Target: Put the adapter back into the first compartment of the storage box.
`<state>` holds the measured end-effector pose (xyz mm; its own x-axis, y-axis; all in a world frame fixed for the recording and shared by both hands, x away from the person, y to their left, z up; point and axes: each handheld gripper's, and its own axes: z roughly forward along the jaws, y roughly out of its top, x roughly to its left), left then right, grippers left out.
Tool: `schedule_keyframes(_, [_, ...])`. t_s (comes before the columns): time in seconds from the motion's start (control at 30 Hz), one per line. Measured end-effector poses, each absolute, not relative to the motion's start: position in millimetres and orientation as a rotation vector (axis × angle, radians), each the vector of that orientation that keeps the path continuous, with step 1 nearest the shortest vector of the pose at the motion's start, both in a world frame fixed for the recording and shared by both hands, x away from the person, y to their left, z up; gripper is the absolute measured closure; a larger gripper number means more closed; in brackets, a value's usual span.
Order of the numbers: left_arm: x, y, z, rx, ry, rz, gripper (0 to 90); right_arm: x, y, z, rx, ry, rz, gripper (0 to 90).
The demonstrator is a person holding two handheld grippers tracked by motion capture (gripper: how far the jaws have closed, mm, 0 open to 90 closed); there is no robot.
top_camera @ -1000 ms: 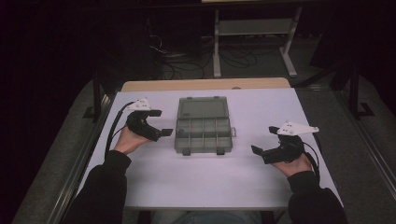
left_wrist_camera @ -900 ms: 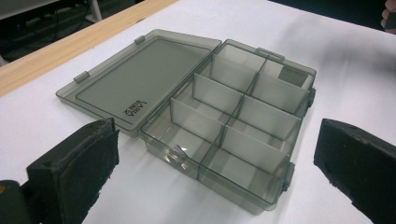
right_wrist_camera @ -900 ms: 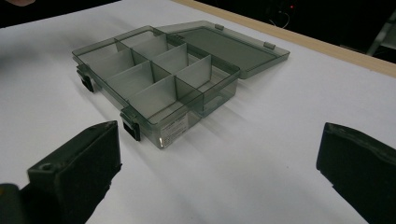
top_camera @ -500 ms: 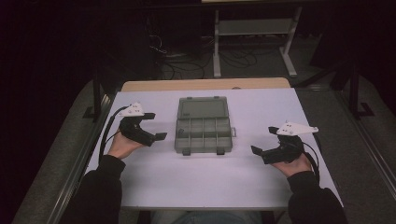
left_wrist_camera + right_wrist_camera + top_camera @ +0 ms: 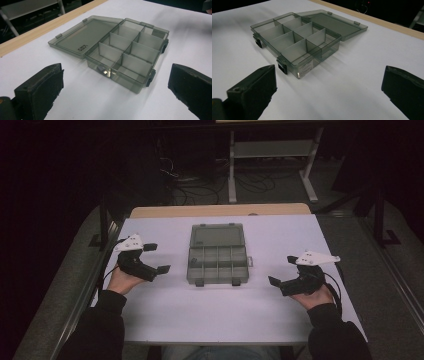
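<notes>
Box is set mid-surface, lid laid flat open toward the far edge, probably so the compartments can be reached from above. L tongs and R tongs are held w/ jaws wide apart, nothing gripped, each well apart from the box on its own side and aimed at it, apparently ready for an approach. Compartments are seen empty; dividers upright, 2 latches on the near wall.
</notes>
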<state>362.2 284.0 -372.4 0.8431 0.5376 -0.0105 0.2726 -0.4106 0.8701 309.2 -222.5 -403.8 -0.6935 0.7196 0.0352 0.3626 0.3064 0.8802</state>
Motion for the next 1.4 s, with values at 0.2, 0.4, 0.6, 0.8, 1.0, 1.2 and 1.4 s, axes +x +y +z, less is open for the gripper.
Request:
schedule_keyframes(0.2, [357.8, 291.7, -370.2, 1.988, 0.597, 0.348, 0.0, 309.2, -222.3, -404.0, 0.969, 2.215, 1.343, 0.0])
schedule_keyframes(0.4, [354.1, 301.2, -372.9, 1.976, 0.610, 0.360, 0.0, 308.9, -222.5, -403.8, 0.970, 2.214, 1.345, 0.0])
schedule_keyframes(0.6, [348.3, 313.7, -375.1, 1.956, 0.628, 0.379, 0.0, 309.0, -222.2, -403.9, 0.969, 2.216, 1.343, 0.0])
schedule_keyframes(0.8, [345.7, 328.5, -380.2, 1.924, 0.666, 0.384, 0.0, 309.0, -222.1, -404.0, 0.971, 2.218, 1.342, 0.0])
schedule_keyframes(1.0, [339.8, 342.5, -382.7, 1.876, 0.693, 0.415, 0.0, 309.0, -222.0, -404.0, 0.972, 2.218, 1.342, 0.0])
schedule_keyframes(1.2, [332.6, 358.8, -387.0, 1.809, 0.737, 0.445, 0.0, 308.6, -221.9, -403.7, 0.970, 2.216, 1.343, 0.0])
schedule_keyframes(1.4, [324.0, 371.8, -392.7, 1.769, 0.772, 0.446, 0.0, 308.8, -222.7, -403.4, 0.978, 2.212, 1.356, 0.0])
